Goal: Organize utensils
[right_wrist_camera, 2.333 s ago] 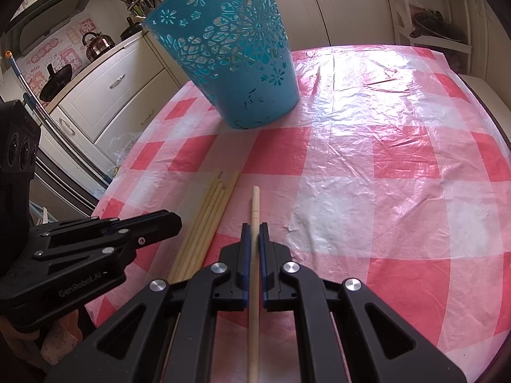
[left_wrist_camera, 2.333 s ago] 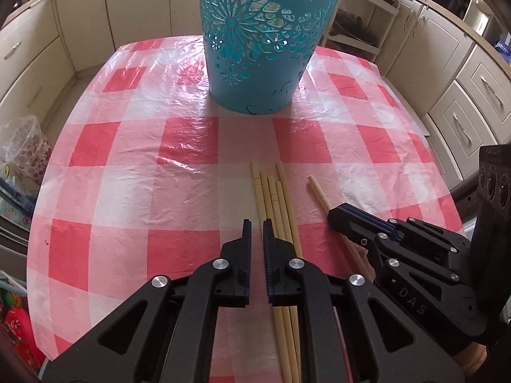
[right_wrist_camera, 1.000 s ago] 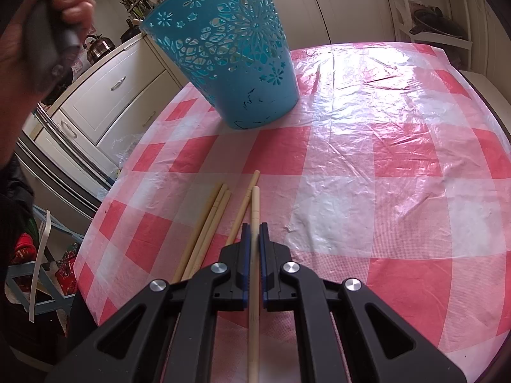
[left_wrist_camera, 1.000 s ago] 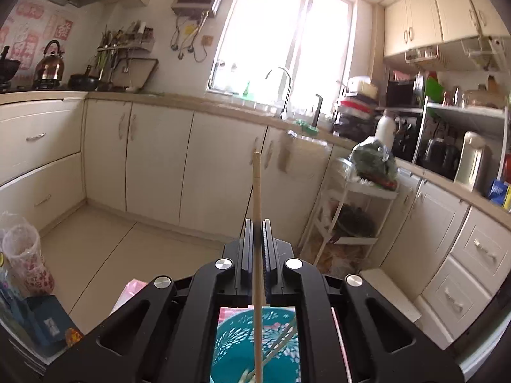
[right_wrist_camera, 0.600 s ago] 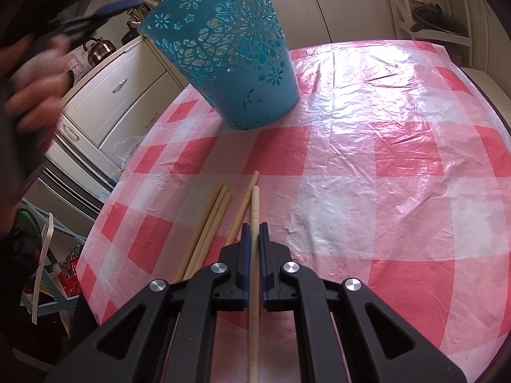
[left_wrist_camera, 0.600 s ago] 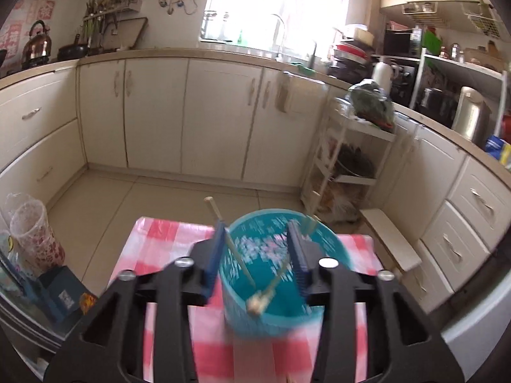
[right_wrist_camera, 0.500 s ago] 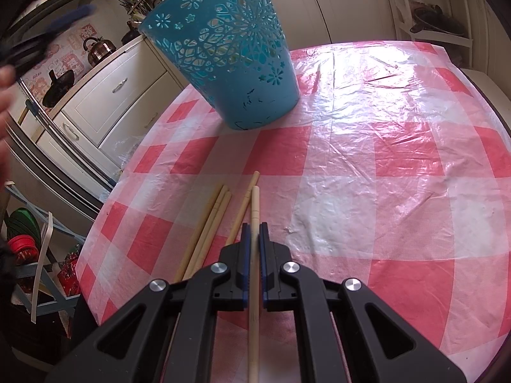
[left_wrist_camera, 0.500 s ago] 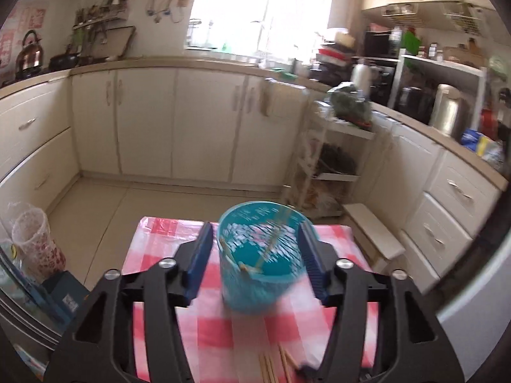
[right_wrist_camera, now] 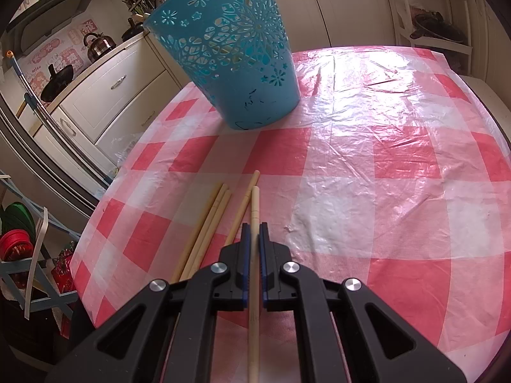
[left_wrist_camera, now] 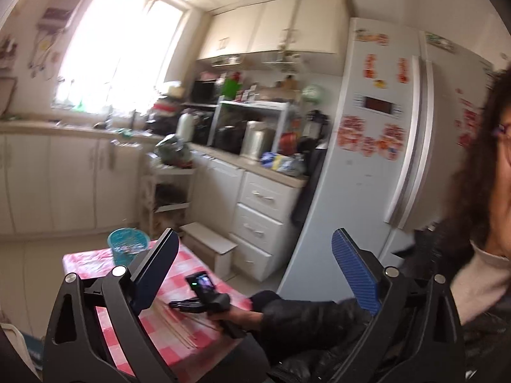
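Note:
My right gripper (right_wrist_camera: 252,228) is shut on a wooden chopstick (right_wrist_camera: 255,204) low over the red-checked table (right_wrist_camera: 367,166). Several more chopsticks (right_wrist_camera: 210,217) lie on the cloth just left of it. The blue cut-out basket (right_wrist_camera: 236,51) stands upright at the far side of the table. My left gripper (left_wrist_camera: 255,249) is wide open and empty, raised high and back from the table. From there the basket (left_wrist_camera: 127,245) looks small and far, and the right gripper (left_wrist_camera: 204,300) shows in the person's hand over the table.
Kitchen cabinets and a counter (right_wrist_camera: 105,92) stand left of the table. A fridge (left_wrist_camera: 392,159) and a drawer unit (left_wrist_camera: 265,220) stand to the right in the left wrist view. The person's head and shoulder (left_wrist_camera: 479,223) fill that view's right edge.
My left gripper dropped its chopstick into the basket, opened wide, then swung up and away to the right. My right gripper stayed still, shut on its chopstick.

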Available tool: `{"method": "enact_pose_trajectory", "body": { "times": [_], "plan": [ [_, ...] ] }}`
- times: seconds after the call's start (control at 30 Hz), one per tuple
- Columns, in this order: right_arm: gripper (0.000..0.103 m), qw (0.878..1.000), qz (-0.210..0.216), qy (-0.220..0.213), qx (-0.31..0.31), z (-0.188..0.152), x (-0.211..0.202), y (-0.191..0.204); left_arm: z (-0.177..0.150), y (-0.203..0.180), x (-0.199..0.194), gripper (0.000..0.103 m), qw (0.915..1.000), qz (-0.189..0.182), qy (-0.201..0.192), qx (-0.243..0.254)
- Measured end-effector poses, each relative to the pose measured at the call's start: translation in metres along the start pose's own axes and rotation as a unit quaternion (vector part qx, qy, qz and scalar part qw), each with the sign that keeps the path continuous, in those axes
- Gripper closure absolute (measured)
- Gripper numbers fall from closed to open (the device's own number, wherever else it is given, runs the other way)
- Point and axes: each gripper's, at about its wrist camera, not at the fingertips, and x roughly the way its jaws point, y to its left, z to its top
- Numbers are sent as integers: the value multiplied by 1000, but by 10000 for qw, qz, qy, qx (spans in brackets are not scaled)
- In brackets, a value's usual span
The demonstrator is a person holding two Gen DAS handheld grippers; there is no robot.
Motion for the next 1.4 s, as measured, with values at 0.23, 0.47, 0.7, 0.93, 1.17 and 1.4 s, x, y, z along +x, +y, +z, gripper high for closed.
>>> {"method": "enact_pose_trajectory", "body": {
  "times": [0.23,0.47,0.7,0.93,1.17,1.4],
  "plan": [
    [97,10000,-66,-12,-26,0,-1,1,-12,-34,-49,9,9974,-639,-212,250],
    [97,9997,-203,-17,-125,-1,0,6,-8,-46,-74,9,9943,-902,-422,389],
    [97,9999,-93,-27,-28,0,0,1,11,-44,-66,9,9916,-1211,-320,322],
    [97,10000,-77,-36,-14,-1,-1,1,29,-57,-39,9,9933,-1035,125,506],
    [97,10000,-43,-39,10,-1,-1,0,38,-72,-24,9,9921,-895,418,773],
    [97,10000,-41,-38,11,-1,-2,0,44,-76,-30,8,9920,-890,412,791]
  ]
}}
